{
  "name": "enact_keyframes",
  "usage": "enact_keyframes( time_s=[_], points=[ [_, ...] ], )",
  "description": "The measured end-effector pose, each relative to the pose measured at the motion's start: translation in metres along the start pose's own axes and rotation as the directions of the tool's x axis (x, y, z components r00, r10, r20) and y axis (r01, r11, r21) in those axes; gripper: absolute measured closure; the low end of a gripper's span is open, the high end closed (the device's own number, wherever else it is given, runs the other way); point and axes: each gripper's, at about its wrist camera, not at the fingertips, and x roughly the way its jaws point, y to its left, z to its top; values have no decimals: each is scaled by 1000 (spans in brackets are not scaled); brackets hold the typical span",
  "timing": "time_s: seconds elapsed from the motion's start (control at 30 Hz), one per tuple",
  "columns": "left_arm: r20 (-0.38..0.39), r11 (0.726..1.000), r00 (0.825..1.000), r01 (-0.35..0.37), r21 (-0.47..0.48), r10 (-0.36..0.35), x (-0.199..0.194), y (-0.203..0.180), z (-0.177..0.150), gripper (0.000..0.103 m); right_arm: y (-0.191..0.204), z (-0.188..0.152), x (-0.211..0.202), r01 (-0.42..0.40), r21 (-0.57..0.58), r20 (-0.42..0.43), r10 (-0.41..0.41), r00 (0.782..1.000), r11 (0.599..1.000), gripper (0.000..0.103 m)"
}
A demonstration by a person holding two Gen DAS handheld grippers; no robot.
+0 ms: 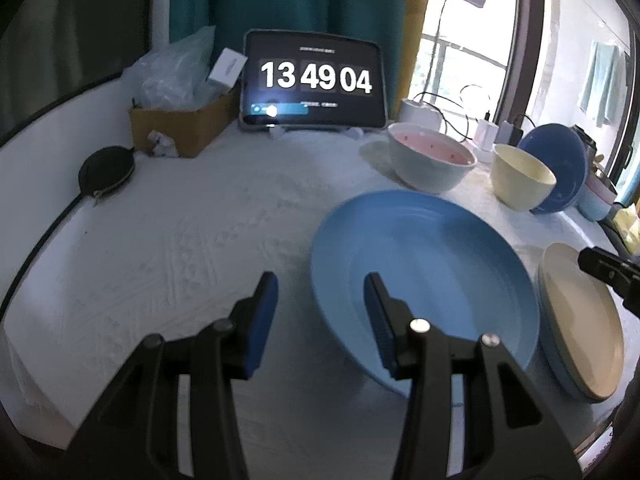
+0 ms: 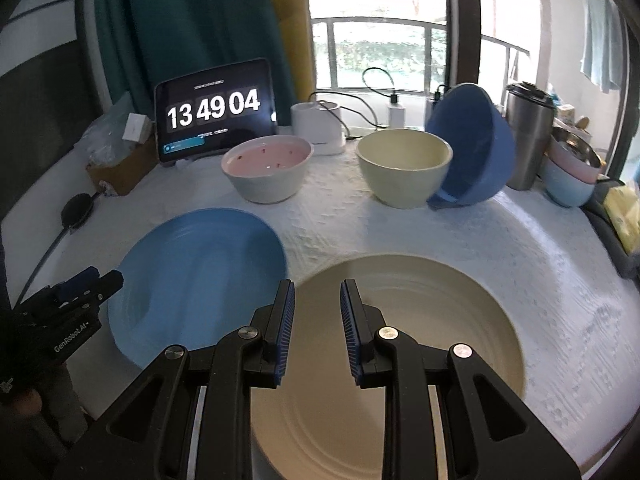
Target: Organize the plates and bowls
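Note:
A blue plate (image 1: 424,276) (image 2: 200,276) lies on the white tablecloth, with a cream plate (image 1: 580,324) (image 2: 412,344) to its right. My left gripper (image 1: 320,312) is open; its jaws straddle the blue plate's near left rim. It also shows in the right wrist view (image 2: 94,280). My right gripper (image 2: 316,320) is open over the cream plate's near left rim. Behind stand a pink-lined bowl (image 1: 432,158) (image 2: 268,172), a cream bowl (image 1: 520,176) (image 2: 404,168) and a blue bowl (image 1: 560,168) (image 2: 472,148) tipped on its side against the cream one.
A tablet (image 2: 214,114) showing a clock stands at the back, next to a cardboard box (image 1: 180,124). A steel tumbler (image 2: 528,136), stacked small bowls (image 2: 568,180), chargers and cables sit at the back right. A black pouch (image 1: 106,170) lies left.

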Motion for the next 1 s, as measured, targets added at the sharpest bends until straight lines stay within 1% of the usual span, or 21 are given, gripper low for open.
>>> enact_keyframes(
  time_s=[0.2, 0.33, 0.43, 0.47, 0.7, 0.8, 1.0],
  points=[
    [-13, 1000, 1000, 10, -14, -10, 8, 8, 2, 57, 16, 5, 14, -21, -19, -18, 21, 1000, 1000, 77],
    [-36, 999, 999, 27, -26, -28, 15, 10, 2, 57, 26, 9, 25, -30, -23, -38, 29, 999, 999, 76],
    [-45, 999, 998, 39, -21, -40, 18, 8, 5, 57, 33, 13, 30, -38, -21, -45, 37, 998, 999, 62],
    [-46, 999, 998, 44, -19, -45, 18, 7, 6, 57, 34, 15, 32, -42, -19, -47, 41, 998, 999, 61],
    [-104, 997, 992, 67, -25, -69, 33, 7, 10, 57, 41, 24, 50, -35, -11, -68, 34, 997, 999, 60],
    [-153, 997, 985, 78, -29, -82, 42, 7, 9, 57, 41, 27, 62, -16, -7, -93, 15, 996, 1000, 60],
    [-159, 997, 984, 76, -10, -77, 45, 2, 8, 56, 35, 27, 86, 10, 27, -168, -5, 986, 1000, 60]
  ],
)
